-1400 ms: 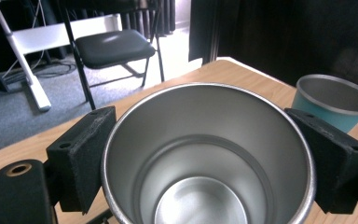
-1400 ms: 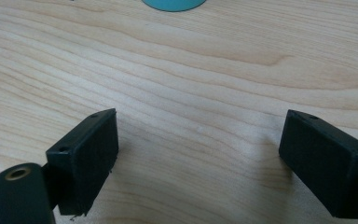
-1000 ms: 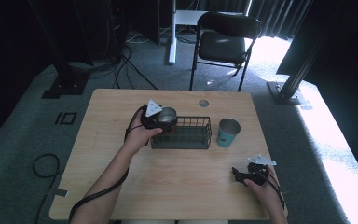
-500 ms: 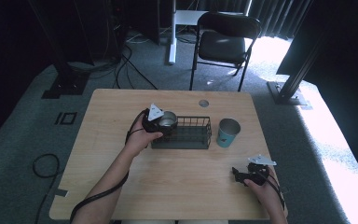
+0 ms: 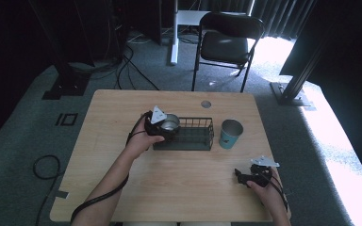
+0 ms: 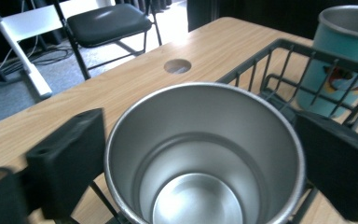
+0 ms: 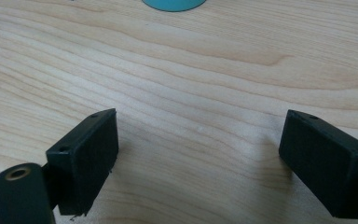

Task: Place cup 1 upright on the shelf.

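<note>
A steel cup (image 5: 171, 123) stands upright between the jaws of my left gripper (image 5: 168, 128), at the left end of a black wire basket (image 5: 195, 139). In the left gripper view the cup (image 6: 200, 154) is seen from above, both jaws press on its sides, and the basket's wires (image 6: 270, 60) run behind it. My left gripper is shut on the cup. A teal cup (image 5: 230, 133) stands on the table just right of the basket. My right gripper (image 5: 240, 175) rests open low over bare wood (image 7: 200, 158) near the front right corner.
The wooden table (image 5: 113, 108) has a round cable hole (image 5: 206, 104) near its far edge. A black folding chair (image 5: 226, 44) stands beyond the table. The teal cup's base (image 7: 173, 3) shows ahead of the right gripper. Cables lie on the floor at left.
My left gripper has sunk slightly with the steel cup at the basket's left end. The right gripper has stayed in place.
</note>
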Demonstrator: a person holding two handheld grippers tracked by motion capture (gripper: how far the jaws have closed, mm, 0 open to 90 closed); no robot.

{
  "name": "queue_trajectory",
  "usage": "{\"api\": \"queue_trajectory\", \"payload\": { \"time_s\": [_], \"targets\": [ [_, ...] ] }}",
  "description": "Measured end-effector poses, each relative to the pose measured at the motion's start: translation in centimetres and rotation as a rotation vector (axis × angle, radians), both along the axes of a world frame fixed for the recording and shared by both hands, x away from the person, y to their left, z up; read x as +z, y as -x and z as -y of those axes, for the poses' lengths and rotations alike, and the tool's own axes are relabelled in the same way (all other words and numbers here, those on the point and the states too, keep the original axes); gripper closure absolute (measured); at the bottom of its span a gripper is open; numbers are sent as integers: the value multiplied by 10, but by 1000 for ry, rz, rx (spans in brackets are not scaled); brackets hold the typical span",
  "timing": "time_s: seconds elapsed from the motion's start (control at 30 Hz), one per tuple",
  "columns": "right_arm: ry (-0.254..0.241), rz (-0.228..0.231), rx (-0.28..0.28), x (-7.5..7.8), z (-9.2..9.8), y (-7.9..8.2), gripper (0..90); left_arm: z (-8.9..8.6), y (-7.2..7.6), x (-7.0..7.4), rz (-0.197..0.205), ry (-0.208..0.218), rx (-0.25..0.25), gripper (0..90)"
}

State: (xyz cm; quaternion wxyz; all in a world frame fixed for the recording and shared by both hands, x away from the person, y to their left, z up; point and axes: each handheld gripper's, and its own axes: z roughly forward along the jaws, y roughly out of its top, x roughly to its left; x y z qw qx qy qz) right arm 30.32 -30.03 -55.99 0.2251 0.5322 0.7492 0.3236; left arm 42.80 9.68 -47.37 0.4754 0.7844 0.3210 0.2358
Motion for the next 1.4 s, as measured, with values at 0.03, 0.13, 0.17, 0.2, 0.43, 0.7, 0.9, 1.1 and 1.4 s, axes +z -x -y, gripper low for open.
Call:
{"api": "queue_trajectory", "payload": {
  "time_s": [0.03, 0.13, 0.17, 0.2, 0.43, 0.7, 0.9, 1.1, 1.4],
  "targets": [
    [0, 0, 0, 0, 0, 0, 113, -1, 0, 2, 1, 0, -1, 34],
    [0, 0, 0, 0, 0, 0, 113, -3, 2, 5, 3, 7, -4, 34],
    [0, 0, 0, 0, 0, 0, 113, -4, 3, 6, 0, 14, -8, 34],
    [0, 0, 0, 0, 0, 0, 113, -5, 4, 7, -1, 13, -11, 34],
    [0, 0, 0, 0, 0, 0, 113, -14, 11, 12, 0, 30, -9, 34],
    [0, 0, 0, 0, 0, 0, 113, -27, 20, 14, -8, 34, -12, 35],
    [0, 0, 0, 0, 0, 0, 113, -38, 26, 13, -11, 24, -5, 35],
    [0, 0, 0, 0, 0, 0, 113, -51, 33, 10, -18, 23, 1, 35],
    [0, -1, 0, 0, 0, 0, 113, -71, 45, 4, -32, 33, 43, 35]
  ]
}}
